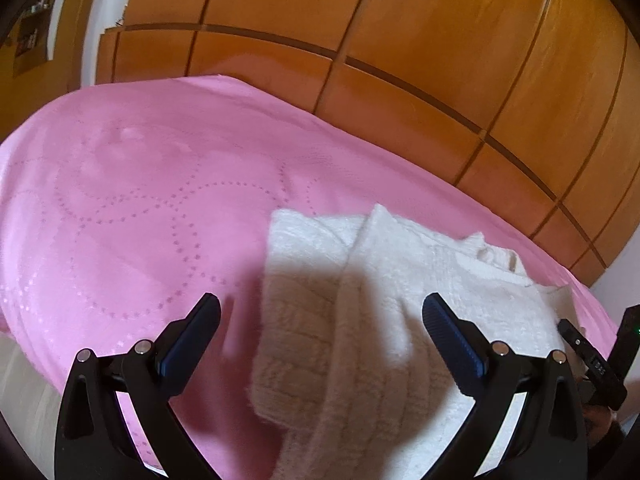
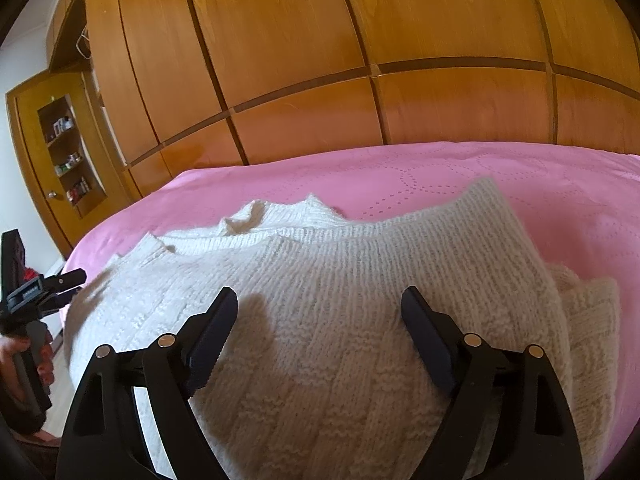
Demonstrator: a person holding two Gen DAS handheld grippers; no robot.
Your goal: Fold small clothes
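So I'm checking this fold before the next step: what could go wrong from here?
The white knit sweater is bulky and layered, and both the left gripper and right gripper are open, so the flap may spring back. It lies near the corner of the pink bedspread and could slide off.

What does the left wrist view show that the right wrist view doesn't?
Only the left wrist view shows its own left gripper up close, open above the sweater's folded edge, plus a broad bare stretch of pink bedspread. Only the right wrist view shows the open right gripper up close and a glass-door cabinet. Both show the white knit sweater lying on the bedspread before the wooden wardrobe.
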